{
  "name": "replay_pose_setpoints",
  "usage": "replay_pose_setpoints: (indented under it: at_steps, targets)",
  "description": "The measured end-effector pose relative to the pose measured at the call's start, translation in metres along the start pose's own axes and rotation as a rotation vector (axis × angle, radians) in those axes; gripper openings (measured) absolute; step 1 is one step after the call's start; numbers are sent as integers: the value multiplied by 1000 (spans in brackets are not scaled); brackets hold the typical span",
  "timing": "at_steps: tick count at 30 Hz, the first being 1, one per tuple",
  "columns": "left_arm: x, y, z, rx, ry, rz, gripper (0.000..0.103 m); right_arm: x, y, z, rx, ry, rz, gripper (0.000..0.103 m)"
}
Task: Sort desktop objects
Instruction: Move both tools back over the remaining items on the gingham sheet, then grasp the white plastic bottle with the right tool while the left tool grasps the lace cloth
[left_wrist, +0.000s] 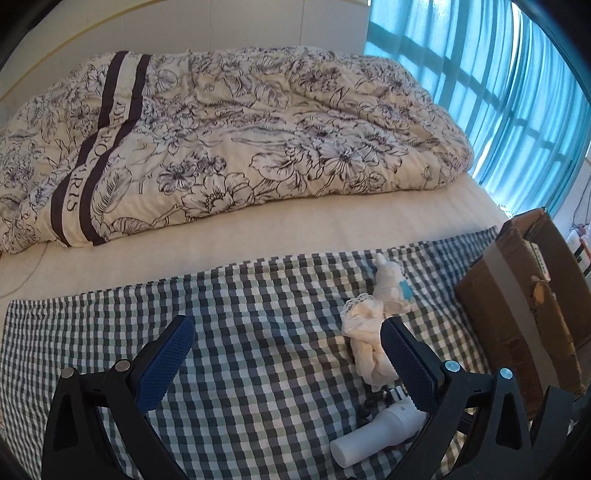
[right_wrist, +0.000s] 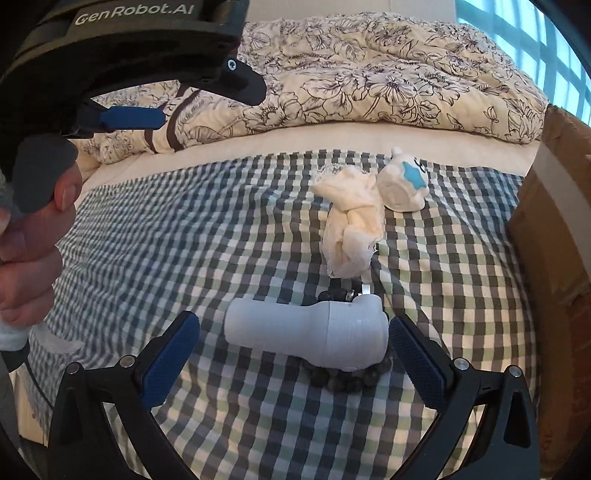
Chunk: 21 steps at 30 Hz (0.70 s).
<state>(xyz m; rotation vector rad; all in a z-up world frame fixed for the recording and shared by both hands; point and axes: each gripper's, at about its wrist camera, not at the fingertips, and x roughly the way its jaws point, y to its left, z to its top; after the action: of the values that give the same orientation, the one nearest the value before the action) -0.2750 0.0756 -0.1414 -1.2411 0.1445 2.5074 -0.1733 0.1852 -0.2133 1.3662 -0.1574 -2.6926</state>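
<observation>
One white bottle (right_wrist: 308, 334) lies crosswise between the spread right tongs (right_wrist: 293, 354).

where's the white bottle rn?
The white bottle lies on its side on the checked cloth, between the open fingers of the right gripper, on a dark bead bracelet, just in front of the cream cloth bundle.

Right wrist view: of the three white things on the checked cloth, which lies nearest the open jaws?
The white bottle, lying on its side between the jaws. The crumpled cloth and the toy lie farther back.
</observation>
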Motion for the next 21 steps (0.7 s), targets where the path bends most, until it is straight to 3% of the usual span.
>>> replay_pose_setpoints:
  at_steps: [9, 21]
  targets:
    - [29, -4, -3, 12, 41, -5, 103, 20, -5, 1, -4, 10, -58, 103]
    - [47, -7, -4, 15, 61, -5, 103, 13, 2, -5, -35, -48, -101, 103]
